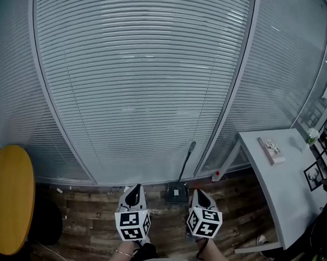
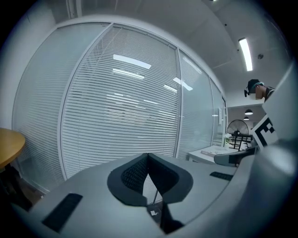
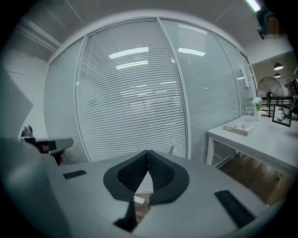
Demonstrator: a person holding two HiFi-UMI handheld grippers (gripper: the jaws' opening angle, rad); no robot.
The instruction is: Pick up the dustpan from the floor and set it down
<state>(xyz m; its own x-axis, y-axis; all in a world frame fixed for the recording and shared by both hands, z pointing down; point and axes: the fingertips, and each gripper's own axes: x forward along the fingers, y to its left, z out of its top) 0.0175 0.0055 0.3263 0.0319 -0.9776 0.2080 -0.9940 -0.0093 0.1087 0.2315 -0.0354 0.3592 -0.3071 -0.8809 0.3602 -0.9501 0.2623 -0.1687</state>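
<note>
Where one dustpan (image 1: pixel 176 194) is stood on the floor (image 1: pixel 89 218), two tools are held near; left gripper (image 1: pixel 134 188) and right gripper (image 1: pixel 199 191) are both closed, empty.

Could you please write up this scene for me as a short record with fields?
Dustpan: on the wood floor, handle leaning up against the glass wall with blinds; not held
Left claw: shut, empty, left of the dustpan
Right claw: shut, empty, right of the dustpan
Far left: yellow round table
Right: white desk with a book on it
</note>
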